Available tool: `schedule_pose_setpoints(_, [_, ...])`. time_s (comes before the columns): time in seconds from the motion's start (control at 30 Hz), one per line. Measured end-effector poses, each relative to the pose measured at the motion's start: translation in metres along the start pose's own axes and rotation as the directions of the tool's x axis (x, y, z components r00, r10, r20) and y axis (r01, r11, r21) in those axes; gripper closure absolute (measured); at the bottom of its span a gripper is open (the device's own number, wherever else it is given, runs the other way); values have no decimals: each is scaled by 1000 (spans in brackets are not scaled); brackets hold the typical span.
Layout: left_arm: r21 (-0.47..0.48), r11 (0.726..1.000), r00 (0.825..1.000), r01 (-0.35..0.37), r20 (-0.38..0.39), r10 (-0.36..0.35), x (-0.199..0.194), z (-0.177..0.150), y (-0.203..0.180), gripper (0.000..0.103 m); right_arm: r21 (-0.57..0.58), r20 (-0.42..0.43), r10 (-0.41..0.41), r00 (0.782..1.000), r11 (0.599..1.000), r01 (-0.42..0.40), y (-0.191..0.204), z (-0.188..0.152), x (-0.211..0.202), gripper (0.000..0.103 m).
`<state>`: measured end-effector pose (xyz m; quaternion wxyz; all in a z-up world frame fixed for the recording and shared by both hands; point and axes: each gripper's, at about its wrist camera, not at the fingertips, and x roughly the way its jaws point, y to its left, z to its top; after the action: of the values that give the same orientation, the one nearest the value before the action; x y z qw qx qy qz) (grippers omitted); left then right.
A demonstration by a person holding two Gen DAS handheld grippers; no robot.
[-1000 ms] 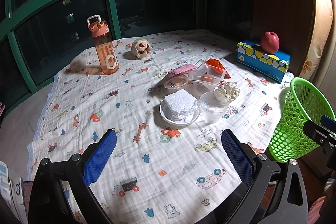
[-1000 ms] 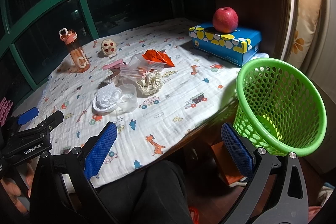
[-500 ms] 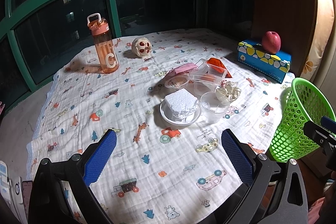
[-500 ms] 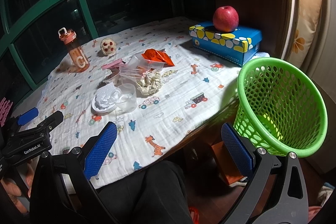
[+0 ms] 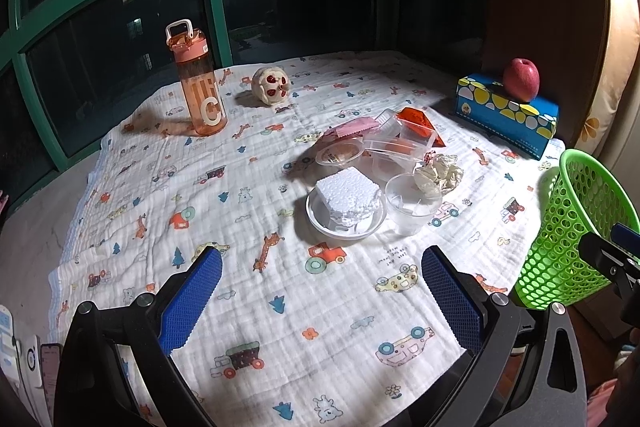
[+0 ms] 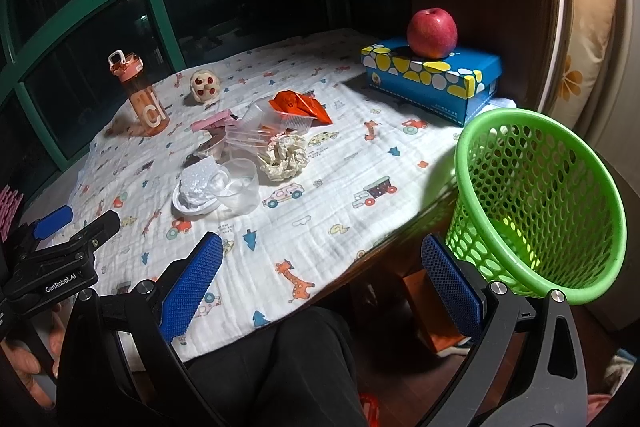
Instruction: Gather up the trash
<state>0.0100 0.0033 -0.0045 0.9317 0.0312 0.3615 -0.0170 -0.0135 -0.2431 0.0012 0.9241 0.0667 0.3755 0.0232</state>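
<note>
A pile of trash lies mid-table: a white foam block [image 5: 347, 193] on a white dish [image 5: 320, 221], a clear plastic cup [image 5: 412, 205], a crumpled paper ball [image 5: 438, 173], clear plastic tubs [image 5: 394, 149], an orange wrapper [image 5: 418, 119] and a pink packet [image 5: 352, 127]. The same foam block [image 6: 198, 183], cup [image 6: 240, 187], paper ball [image 6: 284, 157] and orange wrapper [image 6: 298, 105] show in the right wrist view. A green mesh basket [image 6: 536, 203] hangs off the table's right edge. My left gripper [image 5: 320, 301] is open, short of the pile. My right gripper [image 6: 320, 291] is open over the table's front edge.
An orange water bottle [image 5: 198, 83] and a skull toy [image 5: 271, 85] stand at the back. A red apple [image 6: 432, 33] rests on a blue tissue box [image 6: 432, 79] at back right. A person's dark-clothed lap [image 6: 288, 367] is below the table edge. Dark windows ring the table.
The left wrist view has crept slightly forward and lower toward the pile. The right gripper has barely moved. Both stay open and empty.
</note>
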Motion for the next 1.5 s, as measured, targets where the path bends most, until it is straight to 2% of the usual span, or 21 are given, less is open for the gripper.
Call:
schedule_pose_setpoints(0.63, [-6,1000,1000,0,-12,0,6,6,2,6,-10,-2,2,1000,1000,-2,3,10,6,5])
schedule_pose_setpoints(1.2, [-10,1000,1000,-8,-29,8,19,24,4,6,-38,-14,10,1000,999,-11,9,26,20,5])
schedule_pose_setpoints(1.5, [18,999,999,-30,-25,30,29,41,10,6,-68,-31,20,999,997,-22,12,40,36,5])
